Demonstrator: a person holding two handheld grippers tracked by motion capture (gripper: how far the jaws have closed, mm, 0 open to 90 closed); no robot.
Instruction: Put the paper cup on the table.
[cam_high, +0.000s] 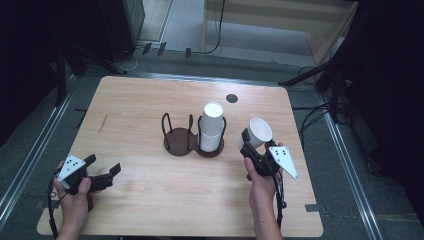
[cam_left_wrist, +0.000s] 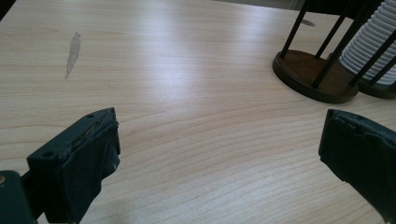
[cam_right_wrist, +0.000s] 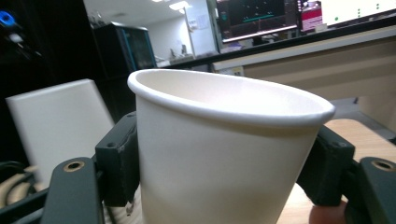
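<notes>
Here a single white paper cup (cam_high: 259, 132) is held by the right gripper (cam_high: 250, 142), lifted off the wooden table (cam_high: 150, 200) near its right edge and tilted so that its open mouth faces up and away from the person. In the right gripper view the cup (cam_right_wrist: 224, 154) is seen clamped from both sides, one black jaw pressed against each side of its wall below the rolled rim. The right hand (cam_high: 260, 182) is wrapped around the gripper's handle, and the grey three-cornered plate (cam_high: 285, 159) is seen just to the right of the cup.

A stack of white cups (cam_high: 212, 126) is seated upright in the right-hand ring of a dark two-ring holder (cam_high: 181, 137) at the middle of the table; the left-hand ring is empty. The held cup is just to the right of this stack, apart from it. In the left gripper view the holder's brown base (cam_left_wrist: 313, 74) and the ribbed side of the stack (cam_left_wrist: 373, 46) are seen at the upper right.

The left gripper (cam_high: 105, 175) is held low over the table's near left corner by the left hand (cam_high: 75, 192). Its jaws are spread wide, and nothing but bare tabletop lies between them. A small dark round spot (cam_high: 231, 98) is seen on the far part of the table.
</notes>
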